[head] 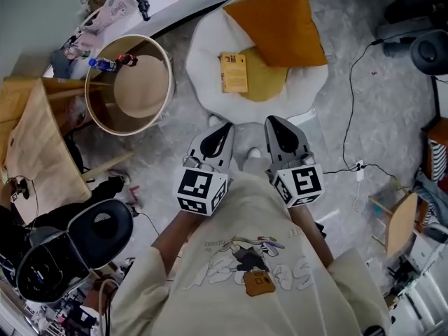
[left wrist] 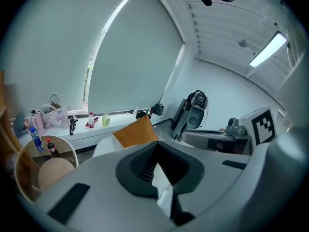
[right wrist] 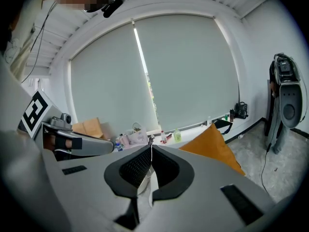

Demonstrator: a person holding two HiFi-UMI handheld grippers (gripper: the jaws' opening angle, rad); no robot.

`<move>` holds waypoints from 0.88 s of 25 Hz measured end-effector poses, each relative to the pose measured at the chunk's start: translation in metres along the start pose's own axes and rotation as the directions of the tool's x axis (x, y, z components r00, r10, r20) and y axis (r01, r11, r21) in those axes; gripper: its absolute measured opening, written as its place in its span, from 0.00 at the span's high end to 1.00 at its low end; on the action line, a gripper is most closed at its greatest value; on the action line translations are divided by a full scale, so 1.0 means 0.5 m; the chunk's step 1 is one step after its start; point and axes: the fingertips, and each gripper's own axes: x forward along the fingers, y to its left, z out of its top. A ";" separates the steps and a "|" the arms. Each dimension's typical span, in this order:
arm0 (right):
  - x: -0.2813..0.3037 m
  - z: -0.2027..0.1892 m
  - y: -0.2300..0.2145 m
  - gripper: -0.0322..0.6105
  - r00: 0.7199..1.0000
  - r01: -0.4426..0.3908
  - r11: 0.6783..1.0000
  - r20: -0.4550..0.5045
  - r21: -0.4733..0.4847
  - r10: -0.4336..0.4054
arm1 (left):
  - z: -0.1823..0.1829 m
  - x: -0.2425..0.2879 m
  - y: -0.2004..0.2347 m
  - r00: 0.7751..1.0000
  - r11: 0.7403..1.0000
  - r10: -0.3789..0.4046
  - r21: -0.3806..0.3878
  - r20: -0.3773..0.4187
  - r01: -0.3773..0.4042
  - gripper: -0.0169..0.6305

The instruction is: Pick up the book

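A yellow book [head: 234, 72] lies flat on a white round floor cushion [head: 210, 47], beside an orange pillow [head: 278, 25] and a mustard pad. Both grippers hang side by side in front of the person's chest, short of the cushion's near edge. My left gripper [head: 226, 127] is shut with nothing in it, and so is my right gripper [head: 271, 122]. In the left gripper view the orange pillow [left wrist: 135, 133] shows beyond the closed jaws; the book is hidden there. The right gripper view shows the pillow [right wrist: 212, 143] to the right of its shut jaws.
A round wooden side table [head: 129, 82] with two small bottles stands left of the cushion. A tan folded chair [head: 35, 145] and a black appliance [head: 77, 247] are at left. Cables and a power strip [head: 359, 170] cross the grey floor at right. A windowsill holds several small items.
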 end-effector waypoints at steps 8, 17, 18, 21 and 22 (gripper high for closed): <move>0.066 -0.007 0.016 0.91 0.999 0.019 1.000 -0.035 -0.006 -0.020 | -0.003 0.021 0.068 1.000 1.000 -0.018 0.000 -0.024 0.018 0.96; 0.120 -0.045 -0.027 0.91 0.991 -0.090 0.995 -0.100 -0.050 0.085 | -0.062 0.078 0.101 0.995 0.997 0.063 -0.034 -0.079 -0.066 0.96; 0.128 -0.054 -0.032 0.91 0.989 -0.103 0.993 -0.109 -0.055 0.097 | -0.073 0.083 0.107 0.994 0.996 0.072 -0.040 -0.084 -0.076 0.97; 0.153 -0.085 -0.045 0.91 0.982 -0.136 0.989 -0.140 -0.061 0.127 | -0.106 0.103 0.129 0.990 0.993 0.097 -0.058 -0.098 -0.103 0.96; 0.162 -0.097 -0.048 0.91 0.978 -0.154 0.986 -0.153 -0.060 0.143 | -0.119 0.110 0.137 0.989 0.991 0.106 -0.067 -0.103 -0.113 0.96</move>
